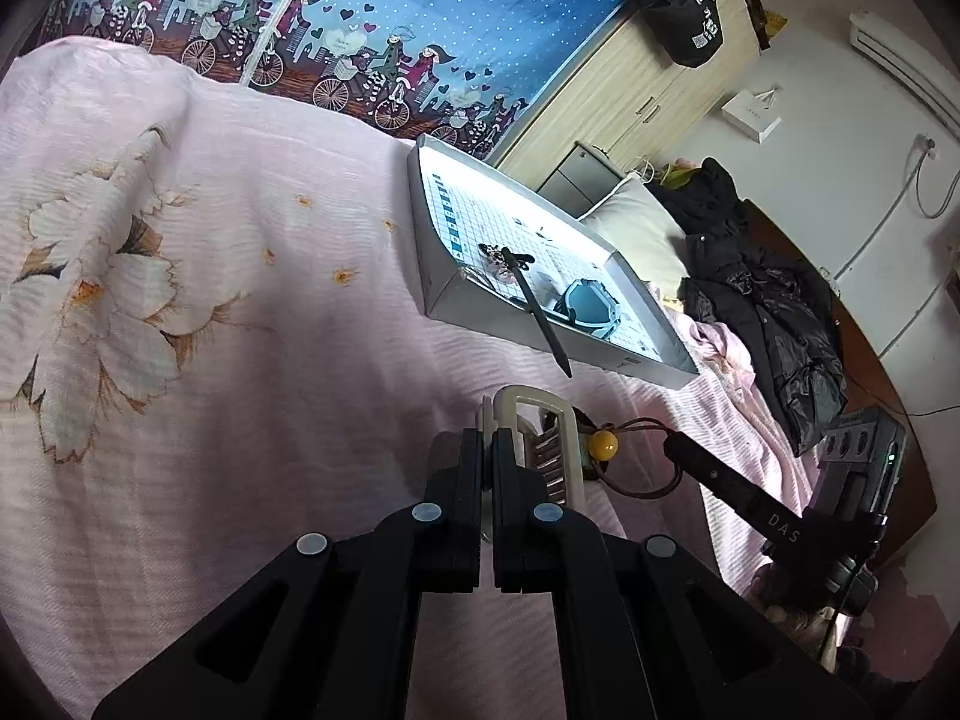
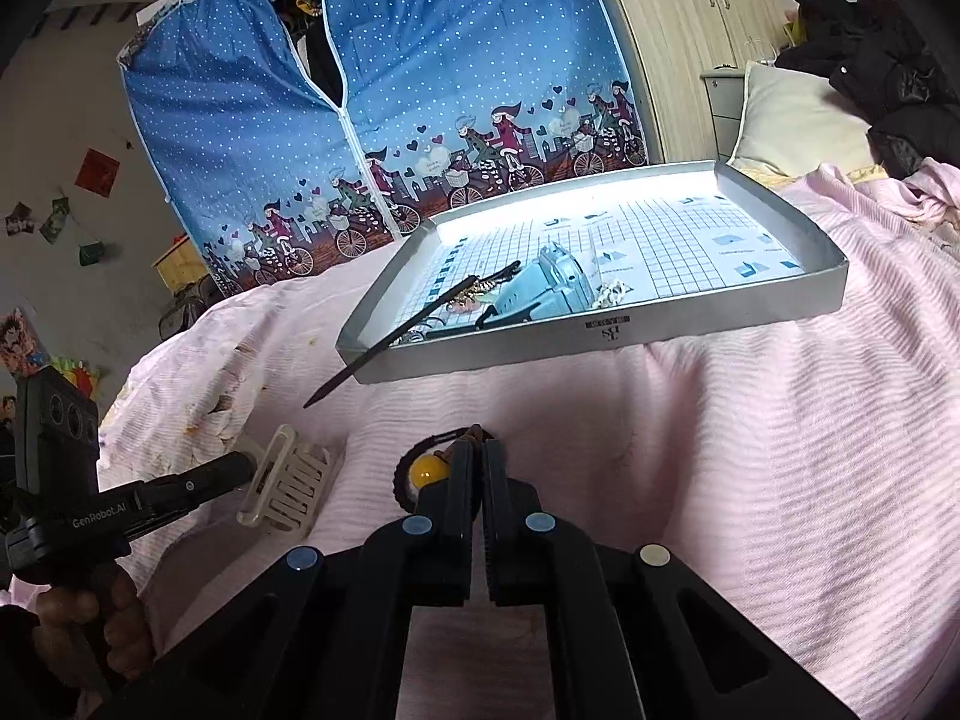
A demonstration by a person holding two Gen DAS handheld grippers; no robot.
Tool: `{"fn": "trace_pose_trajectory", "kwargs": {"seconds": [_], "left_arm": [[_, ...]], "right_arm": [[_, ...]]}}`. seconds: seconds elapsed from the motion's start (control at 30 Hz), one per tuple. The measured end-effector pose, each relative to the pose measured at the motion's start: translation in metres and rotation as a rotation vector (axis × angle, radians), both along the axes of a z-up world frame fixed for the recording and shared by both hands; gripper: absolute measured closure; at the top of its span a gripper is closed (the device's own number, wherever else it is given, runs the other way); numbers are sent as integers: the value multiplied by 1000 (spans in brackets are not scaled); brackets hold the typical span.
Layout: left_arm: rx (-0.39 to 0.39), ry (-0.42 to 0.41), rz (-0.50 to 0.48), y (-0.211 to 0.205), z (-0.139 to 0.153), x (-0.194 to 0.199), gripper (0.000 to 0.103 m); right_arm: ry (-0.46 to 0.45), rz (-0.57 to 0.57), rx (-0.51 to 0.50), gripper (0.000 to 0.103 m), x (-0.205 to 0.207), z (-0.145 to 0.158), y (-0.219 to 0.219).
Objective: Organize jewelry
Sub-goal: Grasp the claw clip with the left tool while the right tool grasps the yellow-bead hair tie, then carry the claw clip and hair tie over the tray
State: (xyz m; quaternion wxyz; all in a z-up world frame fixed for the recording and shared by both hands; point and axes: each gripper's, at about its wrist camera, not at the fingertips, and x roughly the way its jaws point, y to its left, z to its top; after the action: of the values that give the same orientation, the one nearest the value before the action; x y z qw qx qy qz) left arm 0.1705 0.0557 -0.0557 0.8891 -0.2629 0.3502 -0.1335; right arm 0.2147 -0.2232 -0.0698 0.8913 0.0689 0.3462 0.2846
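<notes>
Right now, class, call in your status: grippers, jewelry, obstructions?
Left gripper shut on hair clip. Right gripper shut on bead cord. Tray ahead on bed, hair stick overhanging rim.

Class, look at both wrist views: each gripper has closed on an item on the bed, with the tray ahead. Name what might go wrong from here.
1. The black stick overhangs the tray rim; a nudge may tip it out.
2. The right gripper pinches the cord bracelet near its yellow bead; the loose loop could snag.
3. The left gripper holds the hair clip by one edge, so it may twist free.
</notes>
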Motion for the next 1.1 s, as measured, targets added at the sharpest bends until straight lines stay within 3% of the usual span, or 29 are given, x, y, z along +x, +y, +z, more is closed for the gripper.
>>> {"fn": "trace_pose_trajectory", "kwargs": {"seconds": [0.17,0.37,0.47,0.63,0.73,0.93,1.03,1.1], "left_arm": [[141,-31,19,-25,25,-12,102],[127,-31,18,-45,55,-21,102],[139,-20,-6,-42,85,-14,102],[245,-4,-54,-39,138,4,102],[242,2,-60,-39,156,20,102],[183,-47,-119,-26,146,66,102],[146,2,-154,-20,128,99,102],[162,42,-181,-19,120,122,102]], "right_arm": [[-32,8,12,100,-11,20,-1],[-76,8,54,100,-22,47,-14],[-89,8,77,100,-23,57,-22],[-102,-14,103,100,-16,66,-32],[-101,-21,108,100,-12,65,-39],[-97,-69,105,100,12,66,-51],[-115,-73,52,100,33,69,-51],[-122,-64,44,100,59,70,-48]]}}
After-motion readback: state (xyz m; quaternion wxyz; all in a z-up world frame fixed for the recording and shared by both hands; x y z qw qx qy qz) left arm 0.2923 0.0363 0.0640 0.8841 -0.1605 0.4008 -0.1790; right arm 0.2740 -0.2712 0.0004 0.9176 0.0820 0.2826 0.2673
